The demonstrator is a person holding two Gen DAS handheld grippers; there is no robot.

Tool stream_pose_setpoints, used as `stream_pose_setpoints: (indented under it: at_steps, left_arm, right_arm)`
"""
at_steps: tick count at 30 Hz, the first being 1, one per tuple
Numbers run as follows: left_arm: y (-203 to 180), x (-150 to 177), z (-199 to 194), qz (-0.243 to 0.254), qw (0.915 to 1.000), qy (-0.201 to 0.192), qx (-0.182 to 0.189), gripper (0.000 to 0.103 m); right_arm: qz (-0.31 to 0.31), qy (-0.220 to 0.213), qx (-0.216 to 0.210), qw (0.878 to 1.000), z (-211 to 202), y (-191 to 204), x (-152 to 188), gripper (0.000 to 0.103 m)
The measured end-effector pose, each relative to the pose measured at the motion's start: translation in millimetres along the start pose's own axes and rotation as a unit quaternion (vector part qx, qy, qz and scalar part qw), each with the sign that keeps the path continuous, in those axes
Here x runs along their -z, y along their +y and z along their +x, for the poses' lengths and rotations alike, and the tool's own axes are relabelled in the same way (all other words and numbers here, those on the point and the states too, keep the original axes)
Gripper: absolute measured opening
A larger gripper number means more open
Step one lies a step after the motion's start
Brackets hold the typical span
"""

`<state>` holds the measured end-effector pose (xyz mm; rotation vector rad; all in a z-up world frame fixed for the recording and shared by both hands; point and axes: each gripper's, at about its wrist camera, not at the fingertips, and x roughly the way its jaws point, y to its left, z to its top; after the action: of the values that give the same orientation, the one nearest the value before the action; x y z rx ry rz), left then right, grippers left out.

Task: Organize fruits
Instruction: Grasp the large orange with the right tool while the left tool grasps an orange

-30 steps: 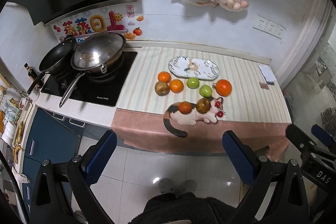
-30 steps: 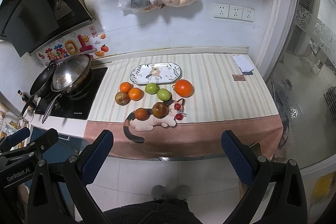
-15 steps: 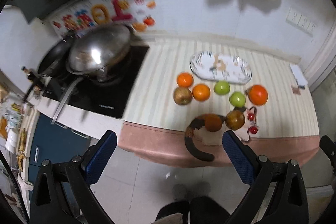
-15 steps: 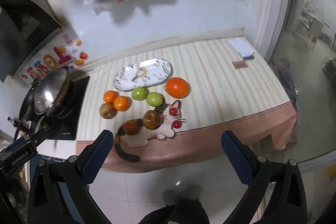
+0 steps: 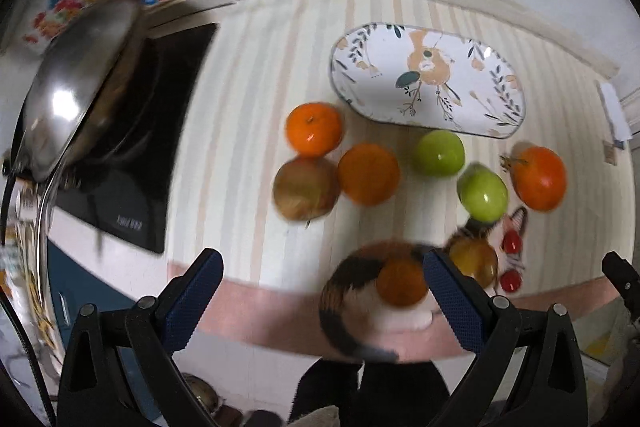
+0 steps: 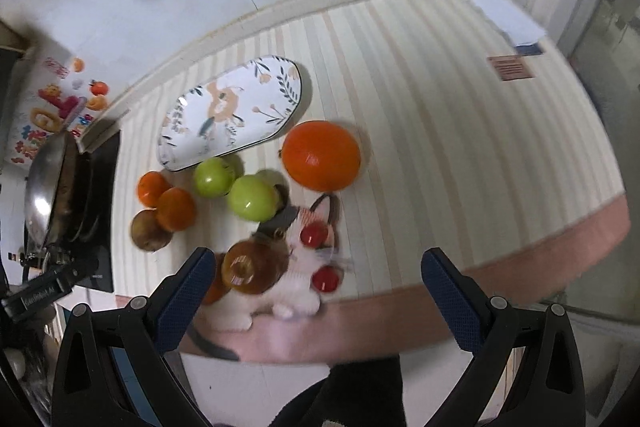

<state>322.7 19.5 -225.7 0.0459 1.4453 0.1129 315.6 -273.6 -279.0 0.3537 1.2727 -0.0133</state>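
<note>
An oval floral plate [image 5: 426, 81] [image 6: 232, 113] lies bare at the back of the striped counter. In front of it sit two oranges [image 5: 314, 128] [image 5: 368, 174], a brownish fruit [image 5: 306, 188], two green apples [image 5: 439, 153] [image 5: 483, 191] and a large orange persimmon [image 5: 539, 178] [image 6: 321, 155]. On the cat-shaped mat [image 6: 296, 267] rest a small orange [image 5: 402, 283], a brown fruit [image 6: 250, 267] and two cherry tomatoes [image 6: 314, 235] [image 6: 326, 279]. My left gripper [image 5: 320, 301] and right gripper [image 6: 312, 301] both stand open, nothing between the fingers, short of the counter's front edge.
A steel wok [image 5: 76, 83] and black hob [image 5: 132, 147] stand at the left. Papers [image 6: 508, 17] lie at the counter's far right. The pink cloth hem [image 6: 520, 267] hangs over the front edge. The other gripper's tip [image 5: 622, 279] shows at right.
Both grippers have moved forward and down toward the counter; the fruits and plate now fill much more of each view. Both stay open. The fruits have not moved.
</note>
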Motion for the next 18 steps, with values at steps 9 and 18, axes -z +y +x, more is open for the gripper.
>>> stream_pose_setpoints:
  at_steps: [9, 18]
  left_arm:
    - [-46.3, -76.1, 78.7, 0.136, 0.9848, 0.098, -0.044, 0.099]
    - [-60.2, -78.1, 132.2, 0.203, 0.9621, 0.170, -0.065, 0.088]
  right_arm:
    - [-0.020, 0.096, 0.011, 0.995, 100.5, -4.2, -71.9, 0.103]
    - [-0.038, 0.160, 0.000, 0.986, 152.9, 3.3, -94.6, 0.103]
